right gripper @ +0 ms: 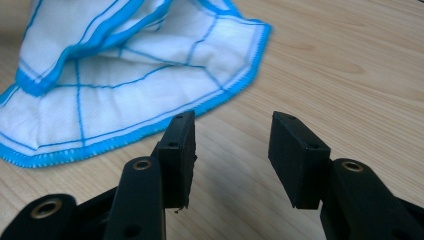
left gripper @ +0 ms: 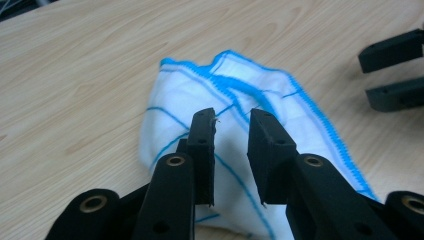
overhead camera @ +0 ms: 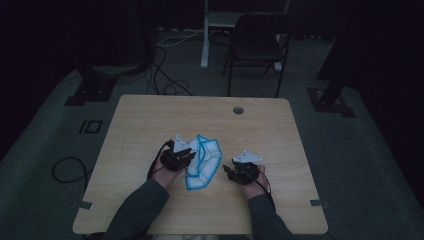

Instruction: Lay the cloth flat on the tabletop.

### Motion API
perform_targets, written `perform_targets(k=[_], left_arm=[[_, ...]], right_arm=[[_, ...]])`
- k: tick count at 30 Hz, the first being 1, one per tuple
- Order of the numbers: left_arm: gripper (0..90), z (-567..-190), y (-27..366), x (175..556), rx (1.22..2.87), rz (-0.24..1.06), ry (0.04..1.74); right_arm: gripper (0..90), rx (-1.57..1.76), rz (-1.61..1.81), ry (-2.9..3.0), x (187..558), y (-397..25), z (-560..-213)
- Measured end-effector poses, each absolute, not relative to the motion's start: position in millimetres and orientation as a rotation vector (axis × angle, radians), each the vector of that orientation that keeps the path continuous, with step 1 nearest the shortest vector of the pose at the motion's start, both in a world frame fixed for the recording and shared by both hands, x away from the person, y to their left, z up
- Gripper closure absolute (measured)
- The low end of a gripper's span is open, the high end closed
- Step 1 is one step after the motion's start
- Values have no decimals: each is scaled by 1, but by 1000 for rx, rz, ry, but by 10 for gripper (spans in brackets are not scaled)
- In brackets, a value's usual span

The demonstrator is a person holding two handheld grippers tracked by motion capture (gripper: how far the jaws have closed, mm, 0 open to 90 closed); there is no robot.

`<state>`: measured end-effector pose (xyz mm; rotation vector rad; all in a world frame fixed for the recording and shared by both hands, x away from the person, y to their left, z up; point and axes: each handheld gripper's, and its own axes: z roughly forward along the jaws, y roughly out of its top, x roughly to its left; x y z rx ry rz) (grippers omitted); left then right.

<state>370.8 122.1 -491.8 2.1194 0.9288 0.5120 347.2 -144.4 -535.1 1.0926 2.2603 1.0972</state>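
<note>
Bench [overhead camera: 150, 120] bare from 9 through 12 to 3 o'clock. Crumpled cloth [overhead camera: 204, 160] sole obstacle, between left claw [overhead camera: 190, 156] and right claw [overhead camera: 226, 171]. Cable hole [overhead camera: 238, 110] at 1 o'clock, flush.

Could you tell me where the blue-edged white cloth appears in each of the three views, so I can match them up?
High view: the cloth lies crumpled at the table's near middle, between the two tongs.
Left gripper view: centre, under and beyond the open left tongs.
Right gripper view: upper left, beyond the open right tongs.
Shared landmark: the cloth's bright blue stitched hem on the wooden table.
</note>
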Motion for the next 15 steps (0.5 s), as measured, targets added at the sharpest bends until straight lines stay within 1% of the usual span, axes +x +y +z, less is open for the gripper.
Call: perform_targets(k=[6, 15], left_arm=[[741, -499, 134, 378, 2123, 515, 983], [732, -506, 159, 384, 2091, 534, 1081]], right_arm=[[569, 1045, 1088, 2286, 351, -129, -535], [584, 1041, 1082, 2291, 361, -122, -532]])
